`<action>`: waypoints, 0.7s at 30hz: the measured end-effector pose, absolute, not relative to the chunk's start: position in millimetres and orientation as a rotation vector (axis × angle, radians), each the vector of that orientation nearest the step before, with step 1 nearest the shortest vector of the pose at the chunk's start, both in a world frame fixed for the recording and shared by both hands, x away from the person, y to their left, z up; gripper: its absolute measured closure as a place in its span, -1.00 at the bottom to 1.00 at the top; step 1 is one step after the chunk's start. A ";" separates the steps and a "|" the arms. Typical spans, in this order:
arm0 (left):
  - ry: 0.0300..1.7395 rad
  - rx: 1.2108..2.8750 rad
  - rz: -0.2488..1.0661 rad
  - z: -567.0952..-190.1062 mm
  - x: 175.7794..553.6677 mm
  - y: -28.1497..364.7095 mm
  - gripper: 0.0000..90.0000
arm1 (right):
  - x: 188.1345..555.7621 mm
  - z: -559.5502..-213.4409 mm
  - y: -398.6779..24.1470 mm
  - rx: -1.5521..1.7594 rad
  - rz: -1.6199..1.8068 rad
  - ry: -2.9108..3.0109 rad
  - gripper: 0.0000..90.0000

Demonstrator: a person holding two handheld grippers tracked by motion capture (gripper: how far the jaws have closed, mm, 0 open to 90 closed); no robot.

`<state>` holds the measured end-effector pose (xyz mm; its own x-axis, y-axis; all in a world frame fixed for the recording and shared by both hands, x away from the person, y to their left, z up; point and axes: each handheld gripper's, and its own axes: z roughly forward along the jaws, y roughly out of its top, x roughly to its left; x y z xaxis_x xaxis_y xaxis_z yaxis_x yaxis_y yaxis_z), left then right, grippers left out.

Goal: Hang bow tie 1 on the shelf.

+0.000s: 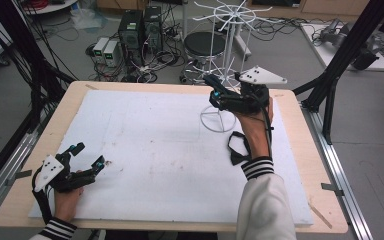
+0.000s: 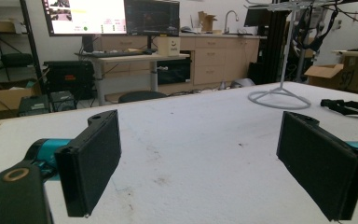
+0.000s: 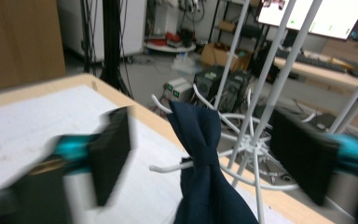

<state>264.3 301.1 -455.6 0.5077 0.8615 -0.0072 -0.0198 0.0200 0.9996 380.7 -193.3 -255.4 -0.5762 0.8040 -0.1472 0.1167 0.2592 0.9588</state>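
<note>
A white wire hook rack (image 1: pixel 228 30) stands at the far right of the white mat, its ring base (image 1: pixel 218 120) on the table. In the right gripper view a dark navy bow tie (image 3: pixel 196 135) hangs over one of the rack's hooks (image 3: pixel 164 168). My right gripper (image 3: pixel 205 158) stands open around it, both pads clear of the cloth. In the high view that gripper (image 1: pixel 214 86) is raised beside the rack's pole. A second black bow tie (image 1: pixel 237 149) with its strap lies on the mat under my right forearm. My left gripper (image 1: pixel 87 155) rests open and empty at the near left.
The white mat (image 1: pixel 155 150) covers most of the wooden table (image 1: pixel 307 165). Computers, cables and a stool sit on the floor beyond the far edge. From the left gripper view, the rack base (image 2: pixel 279 99) and the lying bow tie (image 2: pixel 349 107) are far right.
</note>
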 end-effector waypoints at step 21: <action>0.803 1.384 0.810 -455.7 264.3 301.0 -0.68 | 332.0 -269.7 -238.4 0.805 1.442 1.830 -0.76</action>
<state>264.3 301.0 -455.7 0.5065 0.8622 -0.0113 -0.0190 0.0243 0.9995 332.0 -238.4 -269.7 -0.5903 0.7975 -0.1247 0.0652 0.2011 0.9774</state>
